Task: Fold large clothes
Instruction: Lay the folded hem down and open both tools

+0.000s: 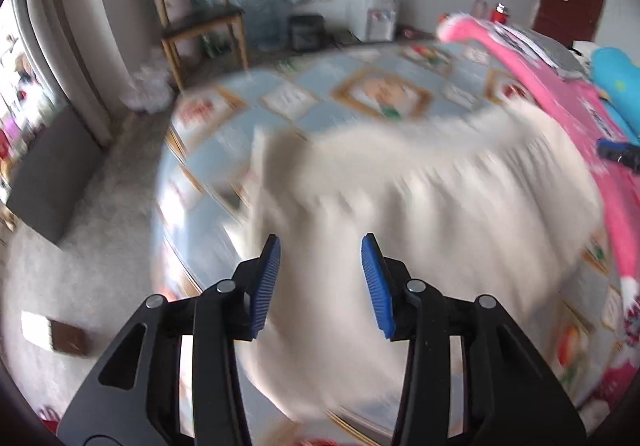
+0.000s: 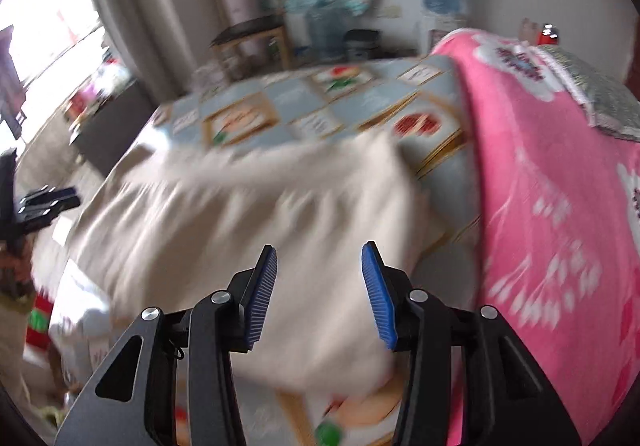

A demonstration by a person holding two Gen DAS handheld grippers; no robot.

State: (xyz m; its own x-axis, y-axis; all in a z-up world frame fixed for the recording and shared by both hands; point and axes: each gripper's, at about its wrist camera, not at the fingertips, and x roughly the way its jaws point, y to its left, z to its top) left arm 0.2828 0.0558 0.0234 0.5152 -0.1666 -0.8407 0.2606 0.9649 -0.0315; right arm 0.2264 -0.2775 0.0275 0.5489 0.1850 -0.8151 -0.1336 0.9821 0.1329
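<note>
So the thing to fold is a big cream-white cloth garment [image 1: 420, 198], lying spread over a bed with a pale-blue patchwork-print cover [image 1: 340, 82]. Beside it on the robot's right there's a bright pink fleece blanket with white flowers [image 2: 552, 206], just touching or overlapping the bed cover at that side. Both views are smeared, so I can't tell whether it's a shirt or a dress, and I can't make out sleeves or a collar.

It looks soft, light and floppy to me, with long ripples running across it. My guess is it'll sag and bunch the moment one side is lifted, and a thin edge could slip out of a shallow pinch. I'd take it at two corners or along one hem, one gripper per corner, biting well in from the edge so the fold stays even.

The left gripper [image 1: 320, 278] has its jaws partly apart with nothing between the blue ribbed pads, hanging over the near part of the garment. Same for the right gripper [image 2: 322, 286]: jaws partly apart, empty, above the cloth near its right edge.
</note>
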